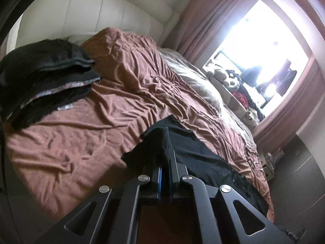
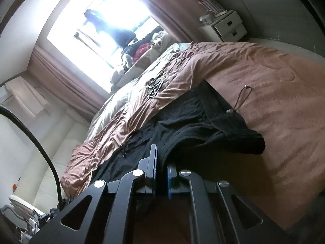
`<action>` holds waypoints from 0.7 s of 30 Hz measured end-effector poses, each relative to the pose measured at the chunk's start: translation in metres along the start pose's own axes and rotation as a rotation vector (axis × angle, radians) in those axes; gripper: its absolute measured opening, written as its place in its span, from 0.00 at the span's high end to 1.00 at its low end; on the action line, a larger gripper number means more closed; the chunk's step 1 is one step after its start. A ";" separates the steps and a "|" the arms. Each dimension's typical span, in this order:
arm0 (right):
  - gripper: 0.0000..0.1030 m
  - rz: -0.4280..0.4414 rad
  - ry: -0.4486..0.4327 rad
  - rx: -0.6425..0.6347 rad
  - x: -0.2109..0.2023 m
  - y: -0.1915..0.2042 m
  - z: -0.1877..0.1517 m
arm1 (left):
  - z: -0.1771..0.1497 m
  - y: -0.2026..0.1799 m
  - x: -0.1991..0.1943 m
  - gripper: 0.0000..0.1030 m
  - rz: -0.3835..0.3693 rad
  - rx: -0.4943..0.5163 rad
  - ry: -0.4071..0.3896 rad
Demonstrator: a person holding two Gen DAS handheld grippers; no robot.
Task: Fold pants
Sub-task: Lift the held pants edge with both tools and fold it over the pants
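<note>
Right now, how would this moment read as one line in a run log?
step: fold pants | left gripper: shut on black pants | right gripper: shut on black pants | surface: brown bedspread

I am in a bedroom at home. There is a big bed (image 1: 85, 134) with a crumpled brown blanket (image 2: 264, 93) and a soft white headboard (image 1: 97, 14). Pink curtains (image 1: 205, 22) hang by a bright window (image 2: 105, 20). A small white drawer stand (image 2: 225, 26) sits nearby.
</note>
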State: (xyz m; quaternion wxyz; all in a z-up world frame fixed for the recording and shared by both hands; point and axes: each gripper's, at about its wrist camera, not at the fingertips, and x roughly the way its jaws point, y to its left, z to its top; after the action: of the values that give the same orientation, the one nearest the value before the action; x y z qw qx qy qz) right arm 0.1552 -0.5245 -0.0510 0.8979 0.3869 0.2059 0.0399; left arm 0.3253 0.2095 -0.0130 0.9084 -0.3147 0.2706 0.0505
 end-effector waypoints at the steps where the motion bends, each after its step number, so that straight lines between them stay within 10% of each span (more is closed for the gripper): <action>1: 0.96 -0.001 -0.003 0.000 0.001 0.001 0.002 | 0.004 -0.004 0.003 0.95 -0.001 0.004 -0.001; 21: 0.96 -0.136 0.020 -0.019 0.083 0.049 0.065 | 0.078 -0.059 0.117 0.95 0.014 0.039 0.022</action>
State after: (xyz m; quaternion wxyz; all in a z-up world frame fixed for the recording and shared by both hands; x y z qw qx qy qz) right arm 0.2613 -0.5155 -0.0039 0.9002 0.3629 0.2403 -0.0151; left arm 0.4761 0.1996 0.0088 0.9109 -0.2956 0.2838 0.0483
